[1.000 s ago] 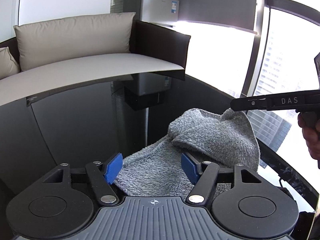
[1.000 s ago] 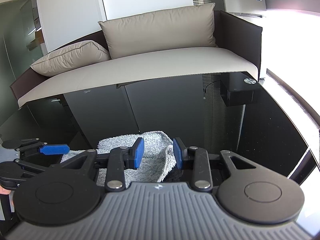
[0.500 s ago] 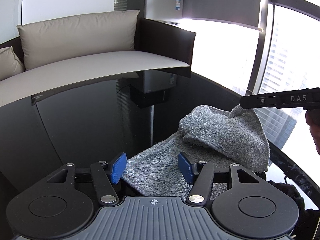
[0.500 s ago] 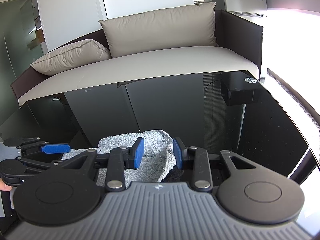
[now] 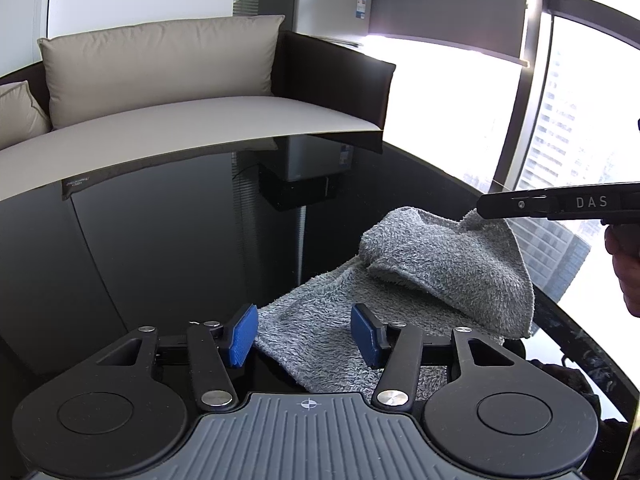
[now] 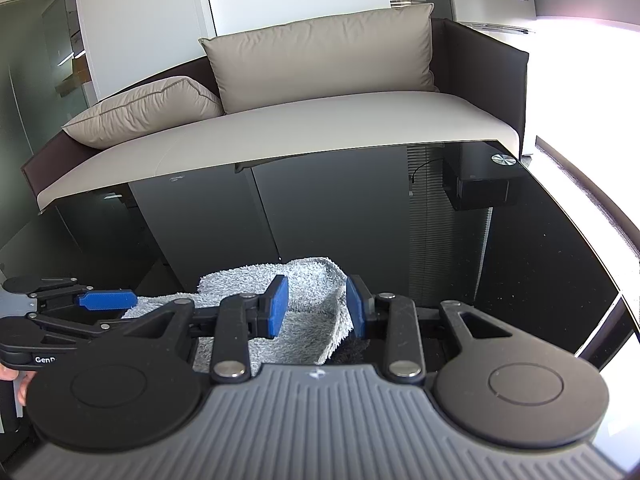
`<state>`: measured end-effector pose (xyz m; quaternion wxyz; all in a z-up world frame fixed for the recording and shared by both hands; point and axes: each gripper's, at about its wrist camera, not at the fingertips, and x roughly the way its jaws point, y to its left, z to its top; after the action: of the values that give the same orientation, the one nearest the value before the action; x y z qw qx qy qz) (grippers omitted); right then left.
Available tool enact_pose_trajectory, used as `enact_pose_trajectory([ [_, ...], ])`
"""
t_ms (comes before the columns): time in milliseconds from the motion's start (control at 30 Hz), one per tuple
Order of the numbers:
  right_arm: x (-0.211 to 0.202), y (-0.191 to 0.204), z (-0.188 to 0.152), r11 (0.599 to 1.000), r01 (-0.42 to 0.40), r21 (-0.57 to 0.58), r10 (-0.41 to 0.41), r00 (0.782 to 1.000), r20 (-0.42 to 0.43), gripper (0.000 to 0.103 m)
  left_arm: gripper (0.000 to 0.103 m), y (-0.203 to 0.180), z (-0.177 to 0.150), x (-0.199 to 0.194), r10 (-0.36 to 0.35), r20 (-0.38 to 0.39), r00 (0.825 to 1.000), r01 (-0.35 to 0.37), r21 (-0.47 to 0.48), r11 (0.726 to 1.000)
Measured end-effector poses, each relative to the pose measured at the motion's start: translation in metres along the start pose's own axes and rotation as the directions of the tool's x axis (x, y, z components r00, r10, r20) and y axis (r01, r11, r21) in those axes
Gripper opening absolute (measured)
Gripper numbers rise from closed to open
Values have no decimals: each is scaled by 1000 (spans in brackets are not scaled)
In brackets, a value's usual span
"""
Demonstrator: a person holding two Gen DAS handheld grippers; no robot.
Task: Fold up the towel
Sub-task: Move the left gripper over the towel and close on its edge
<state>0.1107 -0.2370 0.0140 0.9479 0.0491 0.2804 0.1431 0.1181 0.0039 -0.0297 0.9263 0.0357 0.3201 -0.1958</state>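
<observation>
The grey towel (image 5: pixel 420 280) lay bunched on the black glass table (image 5: pixel 160 240), near its right edge. The left tool (image 5: pixel 306 334) was closing around the towel's near corner, pads not yet pressing. The right tool (image 6: pixel 314 306) gripped a raised fold of the towel.

Daylight from window (image 5: pixel 576 120) at right, blown out; glossy black surface (image 5: pixel 160 248) mirrors room; sharp focus; fisheye bends edges.

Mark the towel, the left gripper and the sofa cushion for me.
towel (image 5: pixel 448 256): left wrist view, raised fold.
left gripper (image 5: pixel 304 334): left wrist view, between its fingertips.
sofa cushion (image 6: pixel 320 56): right wrist view, cushion's middle.
</observation>
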Motion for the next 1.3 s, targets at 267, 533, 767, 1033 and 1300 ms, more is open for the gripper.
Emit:
enact_pose_trajectory([
  [267,0,1,0,1000,-2,-2,2,1000,-3,34,45,-1,-2,-3,5,10,1000,-5,0,1000],
  [533,0,1,0,1000,0,-2,0,1000,-4,34,49,4,-5,-13,8,-22,1000,-9,-53,999],
  [767,-2,1,0,1000,-4,-4,4,1000,1,34,49,13,-2,-11,18,6,1000,-18,-67,998],
  [1033,-2,1,0,1000,-5,-2,5,1000,0,34,48,9,-4,-3,14,-4,1000,-14,-34,999],
  [1300,-2,0,1,1000,-3,-1,3,1000,-1,34,44,0,-5,-6,7,-10,1000,-7,6,1000],
])
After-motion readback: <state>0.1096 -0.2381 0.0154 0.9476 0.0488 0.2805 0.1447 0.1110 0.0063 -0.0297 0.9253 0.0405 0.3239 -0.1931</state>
